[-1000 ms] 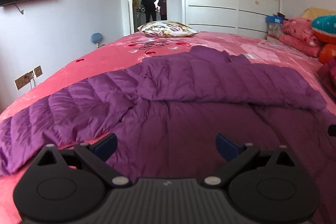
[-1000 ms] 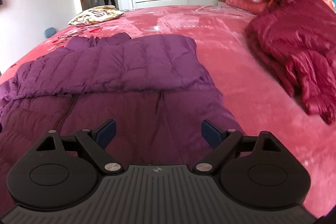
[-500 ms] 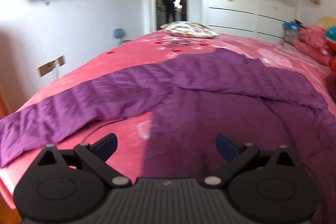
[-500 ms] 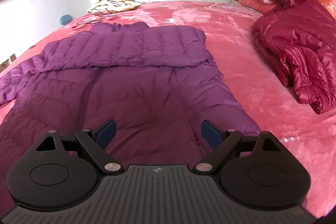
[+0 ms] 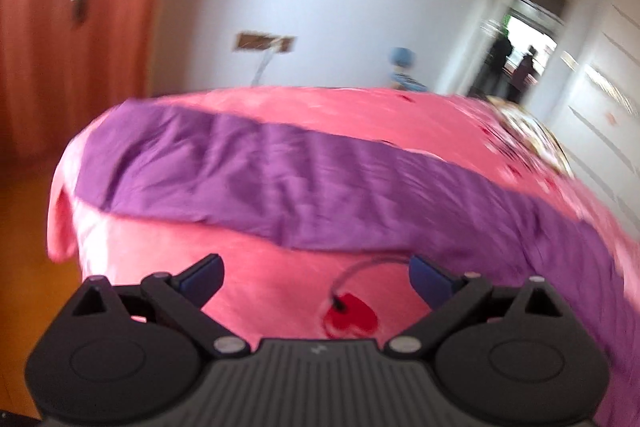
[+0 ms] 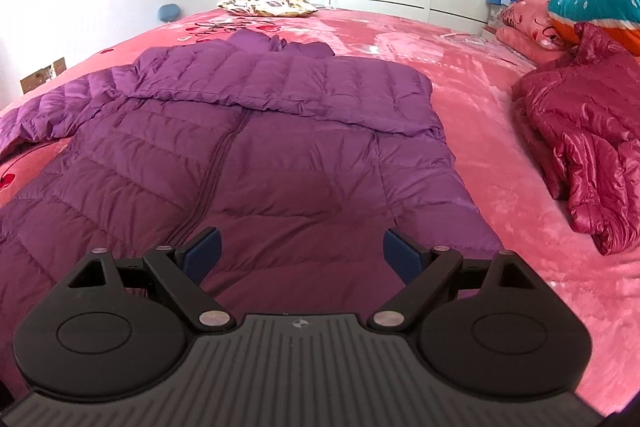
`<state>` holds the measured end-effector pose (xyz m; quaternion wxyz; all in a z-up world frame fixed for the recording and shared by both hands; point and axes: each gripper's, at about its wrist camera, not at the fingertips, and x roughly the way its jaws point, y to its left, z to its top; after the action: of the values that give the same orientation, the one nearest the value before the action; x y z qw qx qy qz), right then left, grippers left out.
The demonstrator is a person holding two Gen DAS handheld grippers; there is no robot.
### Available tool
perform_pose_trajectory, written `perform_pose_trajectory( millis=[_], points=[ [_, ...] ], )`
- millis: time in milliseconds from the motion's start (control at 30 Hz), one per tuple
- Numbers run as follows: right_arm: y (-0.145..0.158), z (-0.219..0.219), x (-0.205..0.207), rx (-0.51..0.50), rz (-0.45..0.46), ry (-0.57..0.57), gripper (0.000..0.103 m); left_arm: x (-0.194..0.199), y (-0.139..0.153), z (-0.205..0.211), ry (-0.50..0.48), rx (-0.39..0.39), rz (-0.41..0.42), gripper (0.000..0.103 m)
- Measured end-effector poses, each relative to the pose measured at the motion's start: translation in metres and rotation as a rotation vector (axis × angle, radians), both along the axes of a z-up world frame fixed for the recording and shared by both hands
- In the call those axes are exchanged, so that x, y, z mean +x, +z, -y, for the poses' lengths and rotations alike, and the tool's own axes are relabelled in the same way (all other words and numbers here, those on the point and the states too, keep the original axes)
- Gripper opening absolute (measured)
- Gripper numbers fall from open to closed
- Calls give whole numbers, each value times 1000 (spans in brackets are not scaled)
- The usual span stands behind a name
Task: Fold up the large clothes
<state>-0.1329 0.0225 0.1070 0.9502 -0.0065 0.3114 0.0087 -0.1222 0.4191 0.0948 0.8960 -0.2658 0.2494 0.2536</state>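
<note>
the purple down jacket [image 6: 256, 147] lies spread on the pink bed [image 6: 500, 155], one sleeve [image 5: 280, 179] stretched toward the bed's corner. both the left claw [image 5: 316, 277] and the right claw [image 6: 300, 251] gape apart, empty. it looks light, puffy and slick, so pinching the sleeve's cuff or the hem seam should hold best.

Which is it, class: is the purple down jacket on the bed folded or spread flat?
Partly folded. The purple jacket has one sleeve folded across its chest, while the other sleeve lies stretched out over the bed.
</note>
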Motion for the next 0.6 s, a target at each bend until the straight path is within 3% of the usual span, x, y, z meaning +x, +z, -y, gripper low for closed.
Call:
perform_pose_trajectory(
  millis=[200,600],
  points=[
    [-4,-5,0,23,-30,-27,103,0,-17,-47,139,-200,77,98],
    [-16,-20,11,-16,-50,23,103,9,-43,-92,237,-475,161,97]
  ],
)
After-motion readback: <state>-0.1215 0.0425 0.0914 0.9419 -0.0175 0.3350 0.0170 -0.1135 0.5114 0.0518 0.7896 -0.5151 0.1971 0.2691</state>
